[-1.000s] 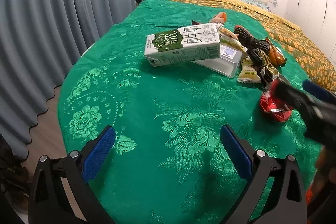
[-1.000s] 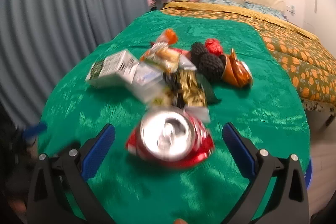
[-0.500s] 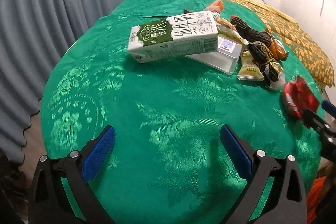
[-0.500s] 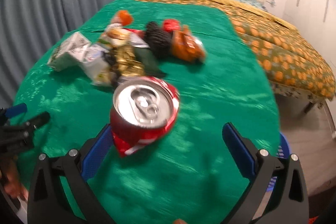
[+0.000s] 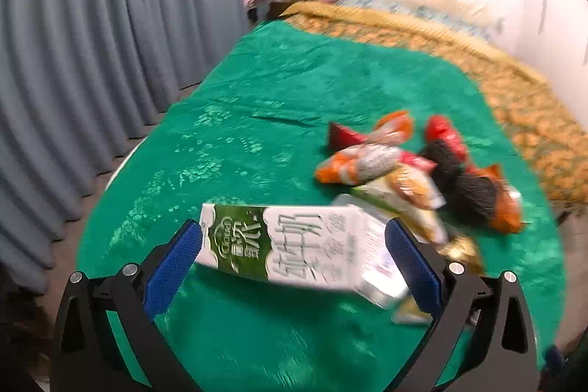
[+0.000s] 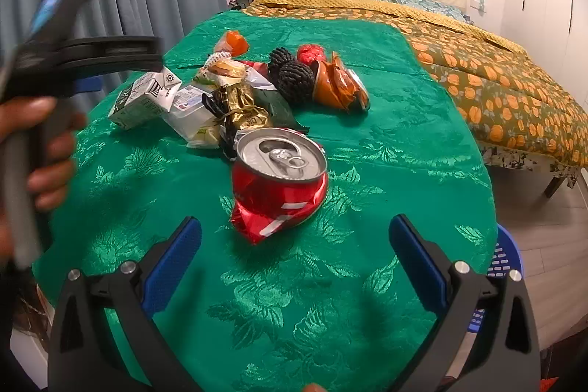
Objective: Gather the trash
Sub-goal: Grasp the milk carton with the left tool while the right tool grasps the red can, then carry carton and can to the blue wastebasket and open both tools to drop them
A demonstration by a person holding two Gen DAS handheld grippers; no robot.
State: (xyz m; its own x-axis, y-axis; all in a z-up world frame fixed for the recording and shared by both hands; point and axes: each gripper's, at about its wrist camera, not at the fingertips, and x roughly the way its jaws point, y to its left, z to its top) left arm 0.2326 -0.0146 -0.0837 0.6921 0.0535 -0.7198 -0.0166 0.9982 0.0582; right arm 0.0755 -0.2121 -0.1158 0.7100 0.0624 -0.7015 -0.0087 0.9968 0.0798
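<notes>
The right gripper [image 6: 294, 245] hangs wide open above a green patterned cloth [image 6: 386, 149], its 2 blue-padded fingers [image 6: 172, 252] apart on either side of a crushed red can [image 6: 279, 182]. The can stands upright on the cloth, silver top up, touching neither finger. Behind it lies a heap of litter: a green and white milk carton [image 6: 147, 98], a gold wrapper [image 6: 242, 109] and an orange bag [image 6: 338, 87]. At the left edge a hand [image 6: 44, 157] grips the left gripper [image 6: 73, 54], blurred, beside the carton.
</notes>
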